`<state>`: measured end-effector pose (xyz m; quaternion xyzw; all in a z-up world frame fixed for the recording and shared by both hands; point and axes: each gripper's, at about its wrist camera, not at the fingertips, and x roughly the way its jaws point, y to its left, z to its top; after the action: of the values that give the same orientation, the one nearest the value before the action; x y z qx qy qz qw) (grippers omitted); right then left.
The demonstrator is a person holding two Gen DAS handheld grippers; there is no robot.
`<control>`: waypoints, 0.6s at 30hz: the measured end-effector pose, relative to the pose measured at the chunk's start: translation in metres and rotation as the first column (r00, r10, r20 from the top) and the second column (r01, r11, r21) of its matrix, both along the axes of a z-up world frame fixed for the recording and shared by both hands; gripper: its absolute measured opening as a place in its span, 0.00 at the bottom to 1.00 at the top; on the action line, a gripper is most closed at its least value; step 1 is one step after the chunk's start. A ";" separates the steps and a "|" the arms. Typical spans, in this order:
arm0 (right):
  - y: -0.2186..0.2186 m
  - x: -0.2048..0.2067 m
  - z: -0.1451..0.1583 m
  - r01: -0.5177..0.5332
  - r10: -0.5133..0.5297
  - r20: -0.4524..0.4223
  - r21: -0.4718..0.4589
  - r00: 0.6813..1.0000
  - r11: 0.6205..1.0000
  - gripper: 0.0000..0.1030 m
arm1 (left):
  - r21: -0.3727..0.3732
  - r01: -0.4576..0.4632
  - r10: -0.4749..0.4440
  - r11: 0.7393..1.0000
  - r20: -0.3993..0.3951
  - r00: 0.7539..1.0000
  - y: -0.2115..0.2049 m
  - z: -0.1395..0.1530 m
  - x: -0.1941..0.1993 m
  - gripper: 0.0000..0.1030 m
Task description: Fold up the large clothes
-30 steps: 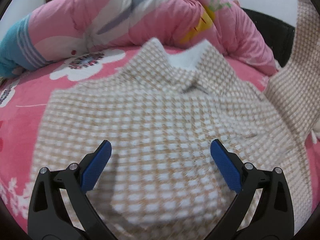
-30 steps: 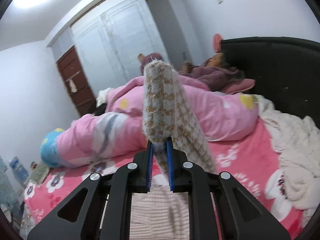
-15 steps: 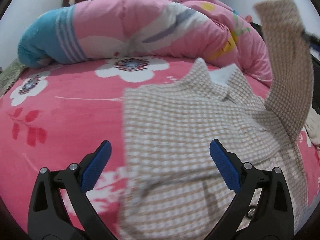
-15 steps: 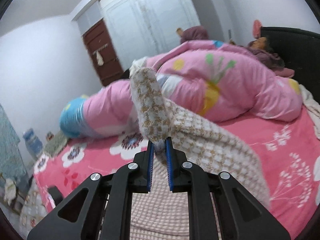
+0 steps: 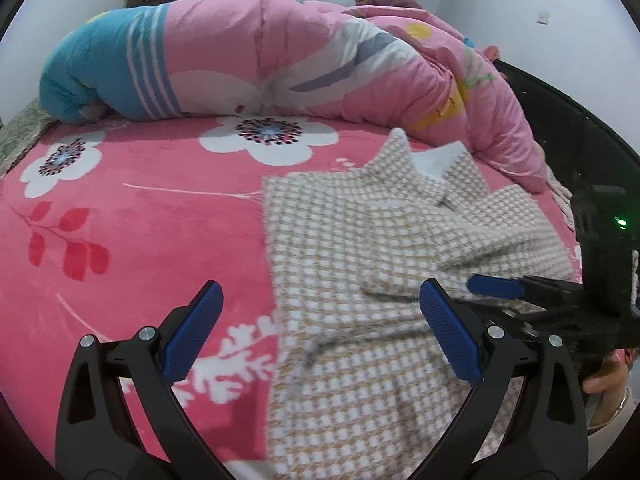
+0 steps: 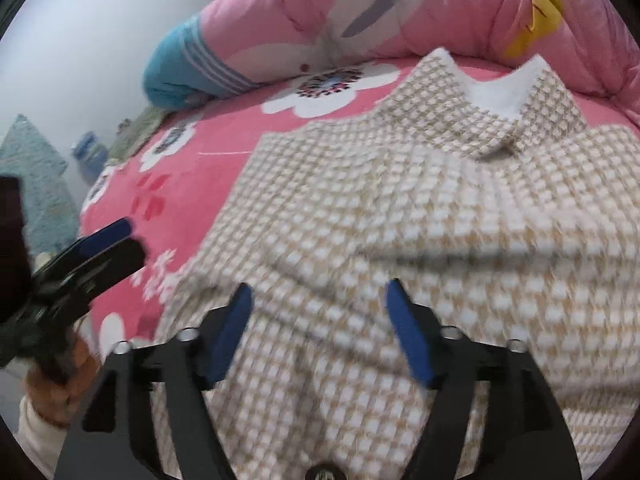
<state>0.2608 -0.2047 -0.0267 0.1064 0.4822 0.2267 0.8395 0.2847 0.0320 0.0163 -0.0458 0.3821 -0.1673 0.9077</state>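
A beige and white checked shirt with a white-lined collar lies flat on the pink flowered bed sheet. Its right sleeve is folded across the chest. It fills the right wrist view. My left gripper is open and empty, hovering over the shirt's left edge. My right gripper is open and empty, just above the shirt's middle. It also shows at the right of the left wrist view. The left gripper shows at the left edge of the right wrist view.
A rolled pink and blue quilt lies along the far side of the bed. A black headboard stands at the right. A white wall and a brown door are behind. A teal rug lies on the floor left of the bed.
My right gripper brought the raised sleeve down across the shirt, opened and let it go. My left gripper has shifted left to the shirt's edge and stayed open.
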 end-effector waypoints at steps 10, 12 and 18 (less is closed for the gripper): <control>-0.110 -0.055 -0.004 0.147 -0.140 -0.062 0.122 0.988 0.982 0.74 | -0.104 0.096 -0.100 0.990 -0.034 0.994 -0.043 -0.004 0.036 0.92; -0.121 -0.070 -0.010 0.156 -0.150 -0.060 0.111 0.987 0.981 0.74 | -0.145 0.102 -0.111 0.984 -0.051 0.993 -0.051 -0.004 0.051 0.92; -0.130 -0.091 -0.033 0.156 -0.154 -0.044 0.046 0.987 0.987 0.74 | -0.230 0.044 -0.089 0.972 -0.190 0.978 -0.062 -0.025 0.096 0.75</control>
<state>0.1701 -0.3343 -0.0592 0.1687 0.4834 0.1700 0.8420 0.3806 -0.0295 -0.0088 -0.1519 0.4508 -0.2344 0.8478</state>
